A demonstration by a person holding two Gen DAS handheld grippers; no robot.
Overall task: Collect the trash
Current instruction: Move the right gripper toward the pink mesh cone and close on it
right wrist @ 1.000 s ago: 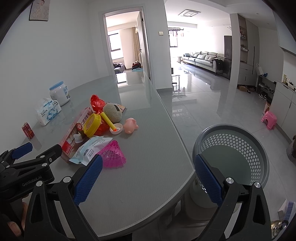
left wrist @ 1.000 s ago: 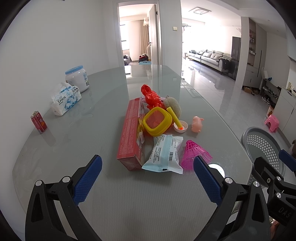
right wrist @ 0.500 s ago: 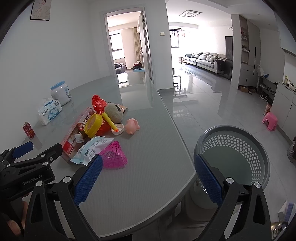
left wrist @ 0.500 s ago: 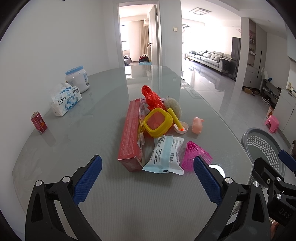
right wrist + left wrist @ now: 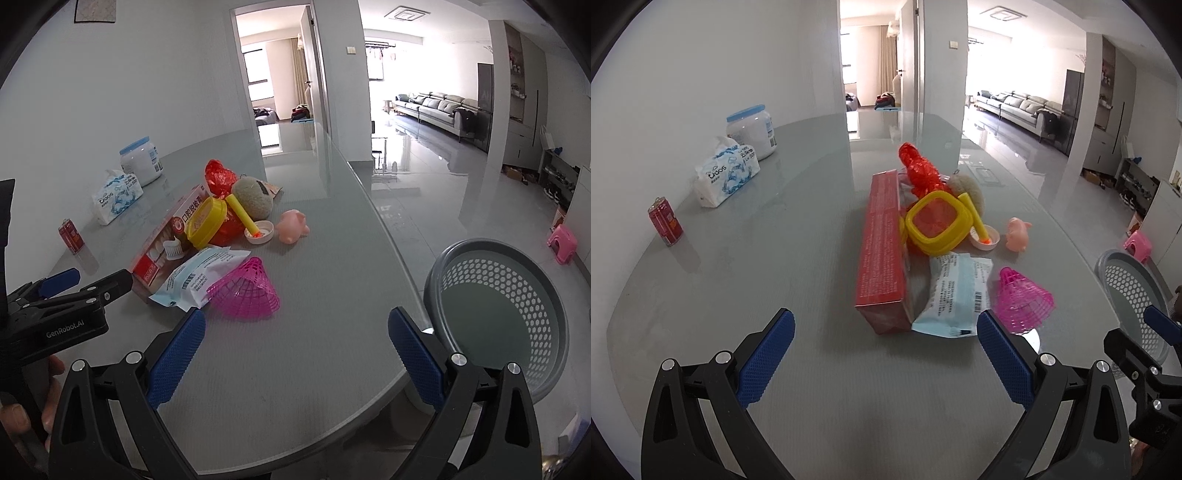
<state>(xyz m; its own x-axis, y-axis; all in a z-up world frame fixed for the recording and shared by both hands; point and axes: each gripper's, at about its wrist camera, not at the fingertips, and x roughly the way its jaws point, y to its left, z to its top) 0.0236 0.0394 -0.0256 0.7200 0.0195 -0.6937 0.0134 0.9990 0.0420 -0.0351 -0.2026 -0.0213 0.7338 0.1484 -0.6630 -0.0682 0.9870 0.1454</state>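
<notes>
Left gripper (image 5: 884, 345) hovers low over the tabletop (image 5: 746, 266), aimed level at the trash pile; jaws spread wide, holding nothing, touching nothing. A hand (image 5: 22, 410) grips its handle at 8 o'clock in the right view.

Left to right from the left wrist: can (image 5: 665, 220) at 9 o'clock by the wall, tissue pack (image 5: 726, 175) and jar (image 5: 750, 131) at 10 o'clock, well apart from the pile. Bare tabletop between them and the pile, and between the jaws and the pile.

Pile at 12 o'clock: red box (image 5: 882, 251), yellow lid (image 5: 936, 224) leaning on it, red wrapper (image 5: 919, 170) behind, white pouch (image 5: 955, 295) just beside the box end, pink net cone (image 5: 1023, 297) at 2 o'clock, pig toy (image 5: 1017, 234) apart behind it.

Right gripper (image 5: 295, 349) sits over the tabletop's rounded edge, jaws spread wide, empty. Cone just past its left finger. Grey basket (image 5: 546, 299) at 3 o'clock, off the tabletop edge, lower; nothing visible inside.
</notes>
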